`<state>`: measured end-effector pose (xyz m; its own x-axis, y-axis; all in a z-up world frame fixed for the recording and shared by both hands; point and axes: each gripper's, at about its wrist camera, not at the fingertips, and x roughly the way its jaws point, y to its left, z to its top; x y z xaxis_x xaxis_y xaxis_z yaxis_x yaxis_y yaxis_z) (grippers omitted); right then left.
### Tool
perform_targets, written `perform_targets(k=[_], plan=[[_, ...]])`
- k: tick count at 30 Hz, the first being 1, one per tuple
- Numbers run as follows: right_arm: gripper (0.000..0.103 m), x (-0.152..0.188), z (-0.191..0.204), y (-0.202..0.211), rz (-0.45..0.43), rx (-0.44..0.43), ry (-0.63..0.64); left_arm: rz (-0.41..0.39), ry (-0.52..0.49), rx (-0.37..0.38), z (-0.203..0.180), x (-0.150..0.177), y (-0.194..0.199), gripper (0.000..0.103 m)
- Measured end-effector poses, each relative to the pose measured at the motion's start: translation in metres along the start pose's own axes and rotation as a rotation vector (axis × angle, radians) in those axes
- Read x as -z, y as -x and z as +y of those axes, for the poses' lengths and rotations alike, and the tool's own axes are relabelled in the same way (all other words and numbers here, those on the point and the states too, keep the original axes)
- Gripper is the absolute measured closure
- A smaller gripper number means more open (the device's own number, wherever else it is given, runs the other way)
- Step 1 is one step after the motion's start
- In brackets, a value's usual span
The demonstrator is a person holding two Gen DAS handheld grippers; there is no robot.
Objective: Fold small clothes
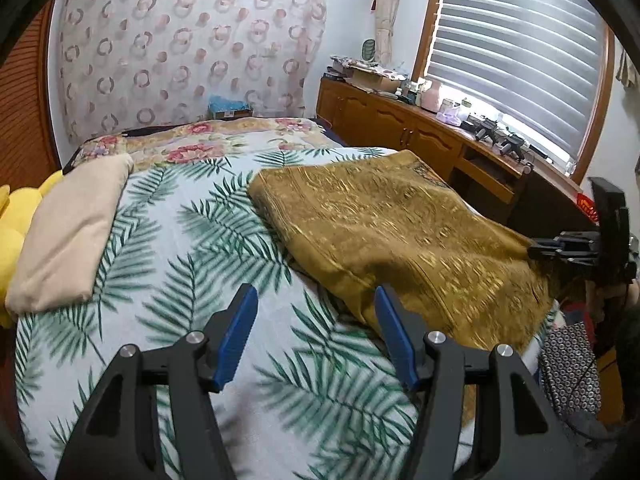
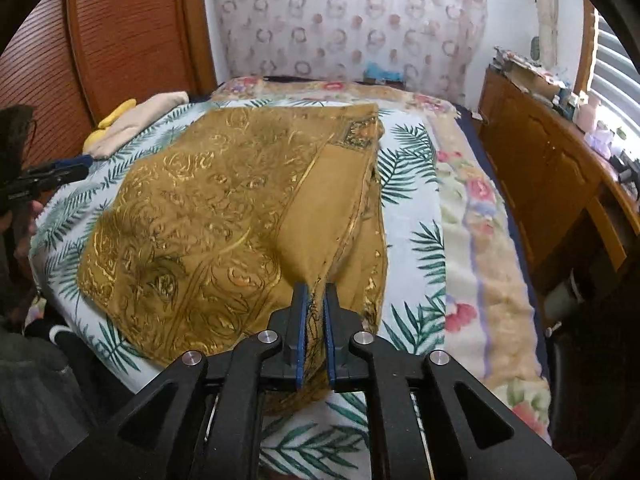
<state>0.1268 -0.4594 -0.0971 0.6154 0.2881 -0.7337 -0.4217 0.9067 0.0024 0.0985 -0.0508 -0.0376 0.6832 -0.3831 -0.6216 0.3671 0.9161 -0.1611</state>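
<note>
Gold-patterned cloth [image 2: 208, 208] is spread on the bed [image 2: 412, 208], soft and light by the look of it. Its near edge is pinched in the right gripper [image 2: 314, 308]; the left gripper [image 1: 316, 320] is held wide, empty. An edge probably gets grabbed best.

A mustard-gold cloth [image 2: 208, 216] with a shiny swirling pattern is lying spread over a palm-leaf bedspread [image 2: 412, 208]. Its right side is folding over, showing a plain, duller underside. The near right corner is rising off the bed into a pinched peak, while the far edge is lying flat.
</note>
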Motion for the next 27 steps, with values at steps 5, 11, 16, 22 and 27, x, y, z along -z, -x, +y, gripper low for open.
perform_targets(k=[5, 11, 16, 22, 27], plan=[[0.048, -0.028, -0.018, -0.001, -0.059, 0.046, -0.017, 0.024, -0.023, -0.017, 0.013, -0.029, -0.030, 0.043], [0.046, -0.091, -0.042, -0.043, -0.093, 0.049, 0.007, 0.064, -0.036, -0.027, 0.028, -0.062, -0.074, 0.043], [0.045, -0.134, -0.061, -0.105, -0.048, 0.019, 0.015, 0.110, -0.011, -0.036, 0.041, -0.079, -0.111, 0.043], [0.044, -0.154, -0.086, -0.173, 0.043, -0.012, -0.010, 0.156, 0.019, -0.071, 0.059, -0.092, -0.153, 0.043], [0.037, -0.162, -0.090, -0.194, 0.069, -0.060, -0.022, 0.183, 0.054, -0.057, 0.069, -0.091, -0.172, 0.043]])
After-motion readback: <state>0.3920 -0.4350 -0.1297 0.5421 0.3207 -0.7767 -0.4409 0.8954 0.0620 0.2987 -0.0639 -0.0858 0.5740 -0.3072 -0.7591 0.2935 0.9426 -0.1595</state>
